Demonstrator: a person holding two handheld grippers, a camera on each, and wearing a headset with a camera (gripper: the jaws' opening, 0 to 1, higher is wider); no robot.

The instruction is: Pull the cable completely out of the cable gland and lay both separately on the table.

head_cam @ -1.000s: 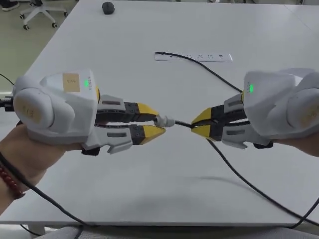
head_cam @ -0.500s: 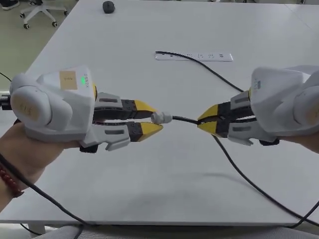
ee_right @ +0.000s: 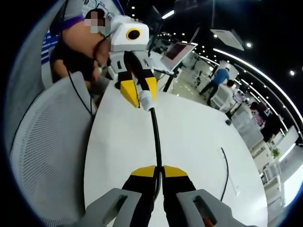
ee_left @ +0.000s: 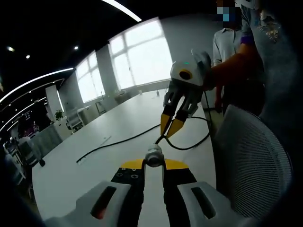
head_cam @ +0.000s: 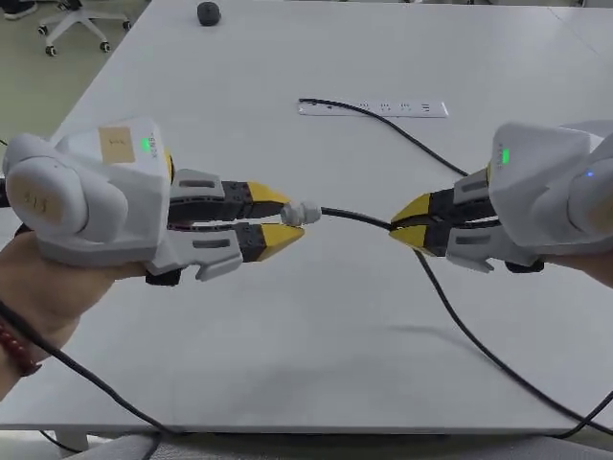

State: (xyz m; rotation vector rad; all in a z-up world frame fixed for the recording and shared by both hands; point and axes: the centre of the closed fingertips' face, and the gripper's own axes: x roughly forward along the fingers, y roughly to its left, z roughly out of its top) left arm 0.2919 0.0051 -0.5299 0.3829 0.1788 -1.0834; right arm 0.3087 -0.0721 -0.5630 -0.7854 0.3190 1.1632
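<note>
Where the cable [head_cam: 354,216] crosses the white table [head_cam: 287,316], a power strip [head_cam: 402,110] lies.

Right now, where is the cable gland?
In the head view the cable gland is near the centre, held above the table by the left gripper, with the cable running from it rightward into the right gripper.

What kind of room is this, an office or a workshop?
Probably an open-plan office: a long white table with a power strip, a swivel chair beside it, and large windows.
</note>
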